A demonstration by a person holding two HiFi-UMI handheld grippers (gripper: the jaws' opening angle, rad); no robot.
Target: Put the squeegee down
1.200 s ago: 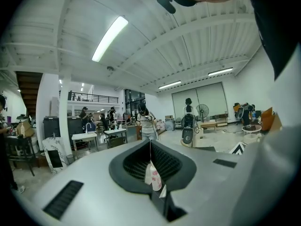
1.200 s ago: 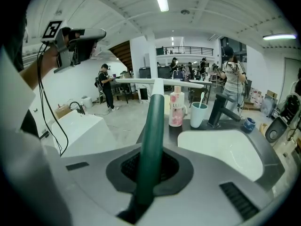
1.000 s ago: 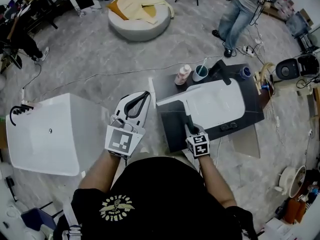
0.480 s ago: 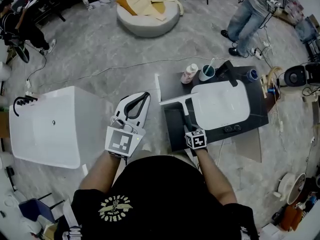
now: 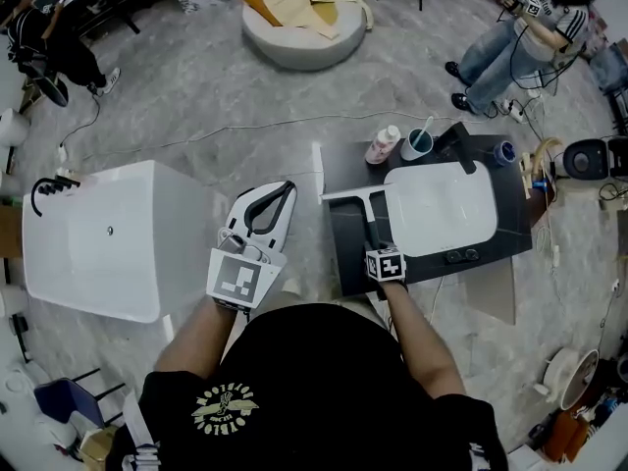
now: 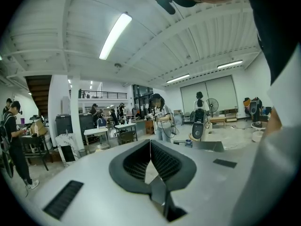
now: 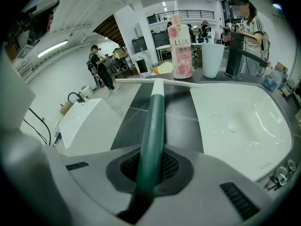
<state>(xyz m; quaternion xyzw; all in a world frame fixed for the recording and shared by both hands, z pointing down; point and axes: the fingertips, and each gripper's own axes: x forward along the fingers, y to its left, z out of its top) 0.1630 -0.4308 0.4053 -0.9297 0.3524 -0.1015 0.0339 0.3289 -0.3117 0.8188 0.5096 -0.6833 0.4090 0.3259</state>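
Fingers (image 7: 171, 166) of the right gripper (image 7: 151, 169) clamp the green-handled, white-bladed squeegee (image 7: 155, 108), blade over the dark countertop (image 5: 343, 258) at twelve o'clock. Pink bottle (image 7: 182, 48), white cup (image 7: 212, 59) and black tap (image 7: 233, 55) stand beyond; white basin (image 7: 244, 121) at two o'clock. Left gripper (image 6: 150, 147) has its jaws together, empty.

Noted dark green handle and white blade on the squeegee (image 7: 153, 126), white basin (image 5: 442, 209), black worktop (image 5: 345, 263), pale pink bottle (image 7: 181, 51), black-and-white square markers on the right tool (image 5: 374, 246).
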